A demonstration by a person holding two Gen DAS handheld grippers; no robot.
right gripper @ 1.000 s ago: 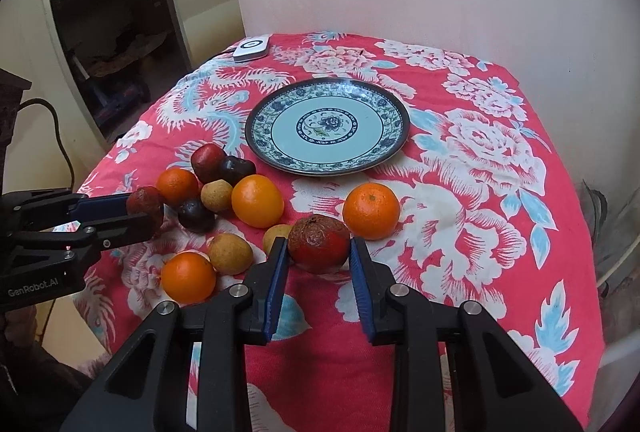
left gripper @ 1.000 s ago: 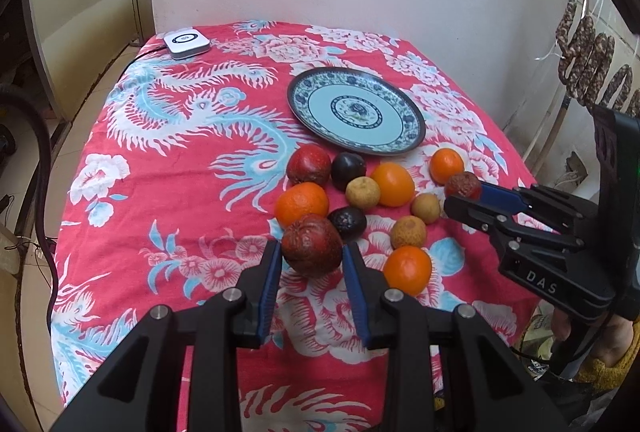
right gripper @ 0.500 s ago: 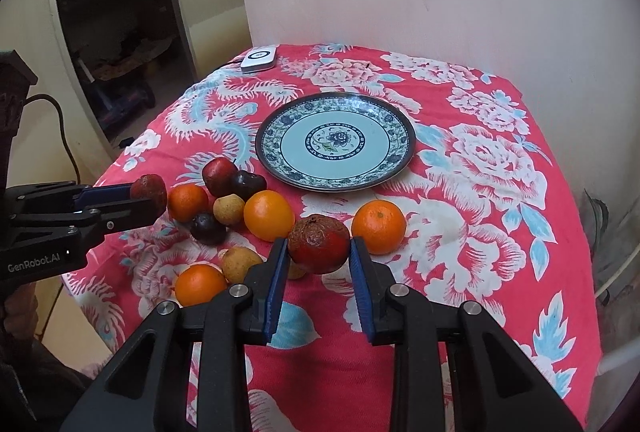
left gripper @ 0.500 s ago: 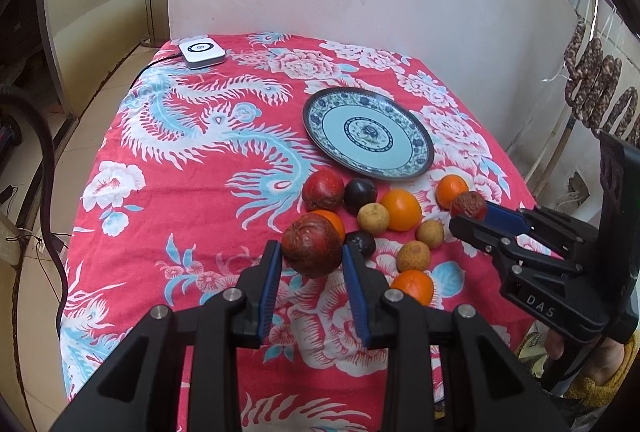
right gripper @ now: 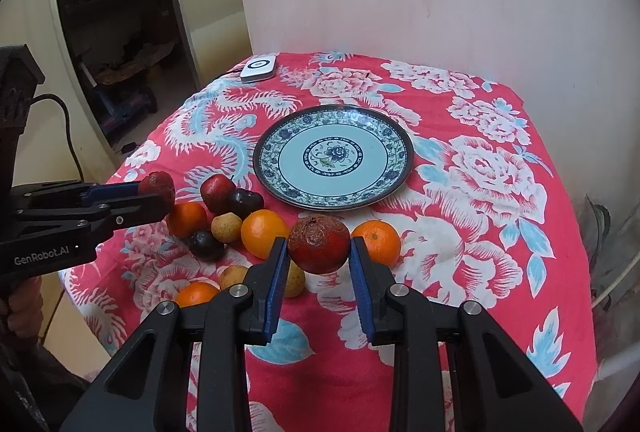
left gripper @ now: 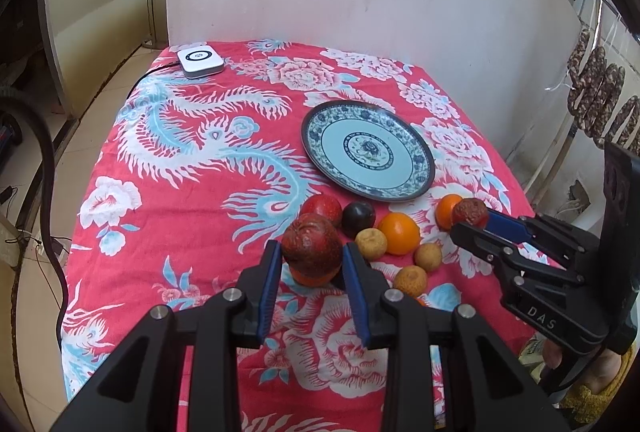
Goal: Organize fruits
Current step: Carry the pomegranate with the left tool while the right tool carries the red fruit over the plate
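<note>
My left gripper (left gripper: 311,252) is shut on a wrinkled dark red fruit (left gripper: 311,244) and holds it above the fruit pile; it also shows in the right wrist view (right gripper: 157,191). My right gripper (right gripper: 319,252) is shut on a second wrinkled red fruit (right gripper: 319,244), also lifted; it shows in the left wrist view (left gripper: 470,213). The blue patterned plate (left gripper: 422,167) (right gripper: 396,167) lies beyond the fruits and holds nothing. On the cloth lie oranges (right gripper: 264,232), dark plums (right gripper: 245,201), a red apple (right gripper: 216,191) and small tan fruits (right gripper: 226,228).
The table wears a red floral cloth (left gripper: 192,167). A white device (left gripper: 200,63) with a cable sits at the far left corner. A white wall stands behind the table. Dried sausages (left gripper: 600,99) hang at the right. Floor drops off on the left side.
Both grippers have risen and pulled back with their red fruits held; the table and pile look farther and lower in both views. The fruits on the cloth have not moved.
</note>
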